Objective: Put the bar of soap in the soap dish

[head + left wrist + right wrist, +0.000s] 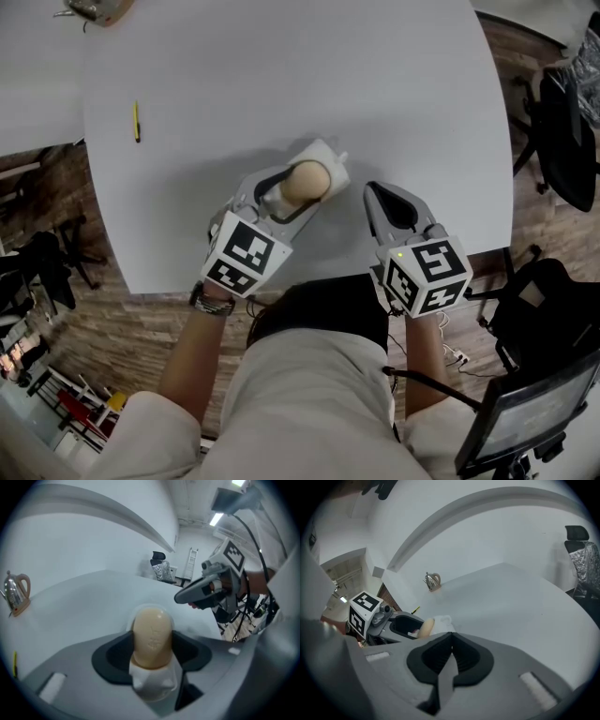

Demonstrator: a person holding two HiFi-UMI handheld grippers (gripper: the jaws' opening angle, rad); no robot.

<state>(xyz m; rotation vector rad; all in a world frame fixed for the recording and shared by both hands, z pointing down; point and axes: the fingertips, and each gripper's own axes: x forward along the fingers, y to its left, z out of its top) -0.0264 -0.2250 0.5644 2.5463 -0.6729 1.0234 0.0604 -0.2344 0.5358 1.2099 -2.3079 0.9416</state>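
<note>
- White round table (281, 75) fills the scene, with a yellow pencil (136, 122) and a kettle (16, 590) way off near the far side.
- left gripper (298, 190) is clamped on the beige bar of soap (307, 178), held on end right at the white soap dish (328, 155).
- right gripper (375, 195) hangs just beside, jaws pressed together, nothing in them.

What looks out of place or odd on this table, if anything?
The soap is the odd bit: it stands on end, pinched between the jaws of the left gripper at the white dish, not lying flat in it. A pencil lies alone farther up the table. Nothing looks spilled or broken.
</note>
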